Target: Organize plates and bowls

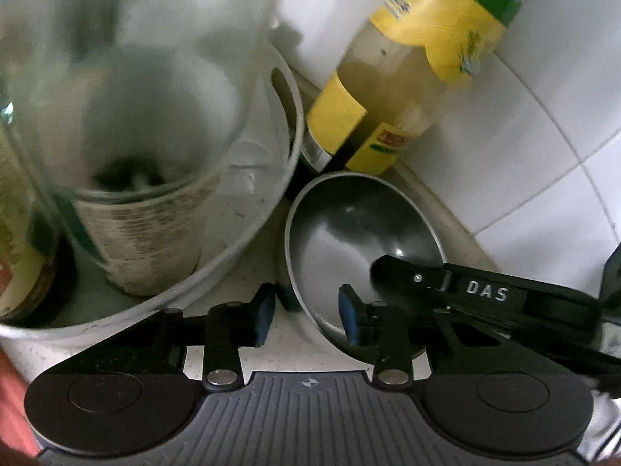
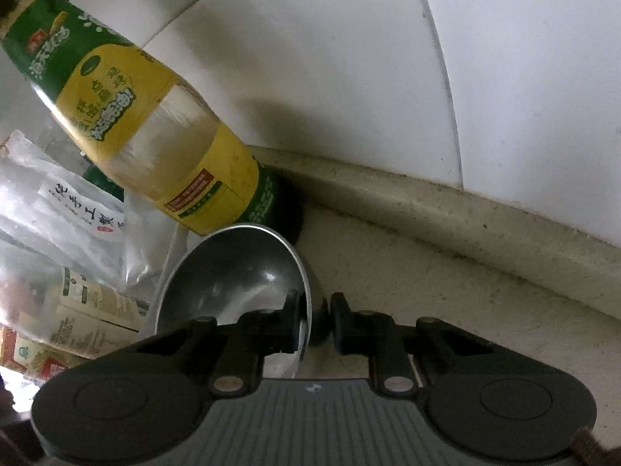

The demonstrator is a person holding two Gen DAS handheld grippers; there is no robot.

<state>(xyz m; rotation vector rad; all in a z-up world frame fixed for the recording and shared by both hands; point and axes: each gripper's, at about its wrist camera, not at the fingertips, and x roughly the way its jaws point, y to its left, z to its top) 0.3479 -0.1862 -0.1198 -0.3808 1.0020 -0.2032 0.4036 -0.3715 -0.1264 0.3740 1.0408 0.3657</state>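
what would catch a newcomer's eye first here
A shiny steel bowl sits on the counter in the corner by the white tiled wall, with both grippers' jaws straddling its rim from opposite sides: the right gripper and the left gripper. Just behind it leans a big yellow-labelled bottle.

One steel bowl on the counter here, sitting at about five o'clock from the one yellow-and-green labelled bottle, and that's the only bowl in either view. Two grippers on show, the left gripper and the right gripper, each with two fingers. Over at nine o'clock from the bowl there's one white basket holding one labelled jar, and the right wrist view adds one clear plastic packet; the boxes under it are too blurred to count.
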